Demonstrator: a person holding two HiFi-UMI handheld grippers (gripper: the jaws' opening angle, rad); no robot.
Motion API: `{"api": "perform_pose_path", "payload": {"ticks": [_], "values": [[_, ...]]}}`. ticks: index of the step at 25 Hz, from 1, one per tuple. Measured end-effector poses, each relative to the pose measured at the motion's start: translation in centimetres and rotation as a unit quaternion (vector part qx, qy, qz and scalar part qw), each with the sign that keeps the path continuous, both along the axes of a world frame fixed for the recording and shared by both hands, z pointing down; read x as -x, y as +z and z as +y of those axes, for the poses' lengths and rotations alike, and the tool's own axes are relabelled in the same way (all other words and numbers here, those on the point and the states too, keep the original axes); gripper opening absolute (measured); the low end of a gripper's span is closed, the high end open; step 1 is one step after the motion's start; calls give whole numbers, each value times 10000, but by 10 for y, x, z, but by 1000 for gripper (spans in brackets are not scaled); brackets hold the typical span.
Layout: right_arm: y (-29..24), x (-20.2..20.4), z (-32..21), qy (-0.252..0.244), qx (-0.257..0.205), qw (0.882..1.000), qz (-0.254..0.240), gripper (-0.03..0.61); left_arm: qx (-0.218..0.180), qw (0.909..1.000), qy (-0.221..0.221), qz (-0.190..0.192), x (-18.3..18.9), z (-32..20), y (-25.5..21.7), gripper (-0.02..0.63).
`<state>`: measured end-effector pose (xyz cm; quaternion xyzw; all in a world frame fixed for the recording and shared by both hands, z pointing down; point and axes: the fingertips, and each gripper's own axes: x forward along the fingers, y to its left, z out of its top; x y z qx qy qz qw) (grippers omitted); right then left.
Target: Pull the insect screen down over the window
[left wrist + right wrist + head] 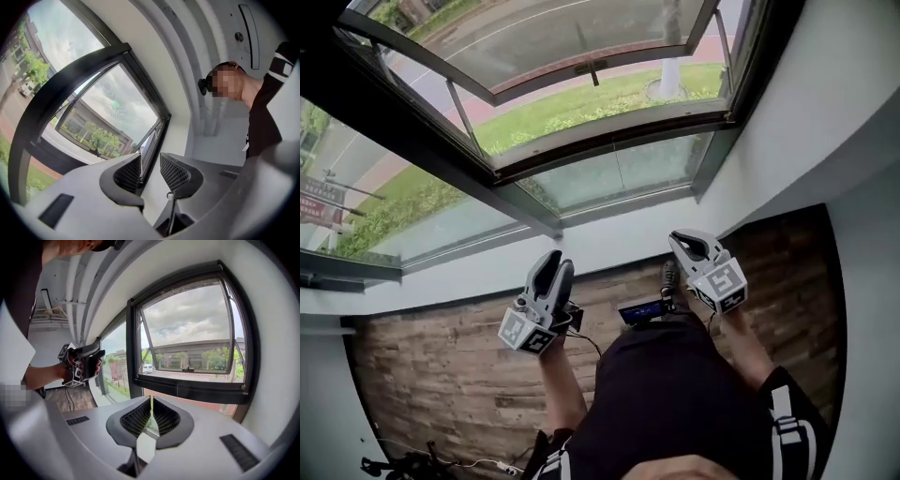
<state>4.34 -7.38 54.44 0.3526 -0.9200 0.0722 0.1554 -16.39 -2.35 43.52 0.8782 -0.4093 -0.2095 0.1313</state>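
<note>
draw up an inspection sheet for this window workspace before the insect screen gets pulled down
surface: wood-plank floor below the window
job's things: window sash swung open outward; insect screen not made out over the opening
clutter: small device with a lit screen at the person's waist
grippers: left hand-held gripper jaws apart, nothing between; right hand-held gripper jaws together at the tips, nothing between
cables: thin cable hangs from the left hand-held gripper; floor cable lies at lower left
surroundings: white wall beside the window; lawn outside
</note>
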Motion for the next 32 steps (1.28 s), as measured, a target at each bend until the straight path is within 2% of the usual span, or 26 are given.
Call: {"api": "perform_pose_path", "payload": {"ticks": [4,8,13,16,18,23,25,29,32], "values": [[3,1,73,421,201,9987,-215,21,48,9997,186,158,16,52,12,138],[5,-10,125,638,365,9972,-135,21,96,9990,298,323,16,93,13,138],[-35,-10,143,790,-35,9955,-519,21,-310,9984,162,440,28,130,-12,138],[-53,-3,152,699,-192,9947,-730,21,-335,9975,0,625,32,144,-27,138],[-62,-2,162,598,-267,9949,-764,22,-456,9973,-28,567,31,155,-29,138],[-63,-30,205,535,-232,9938,-945,21,-478,9969,0,633,1,189,-42,138],[-62,-45,226,548,-143,9914,-1181,21,-573,9972,97,465,-16,209,-40,138],[-70,-84,260,765,105,9755,-2058,23,-456,9984,196,266,-51,244,-40,138],[-70,-112,286,848,185,9651,-2471,23,-354,9992,165,130,-73,281,-38,138]]}}
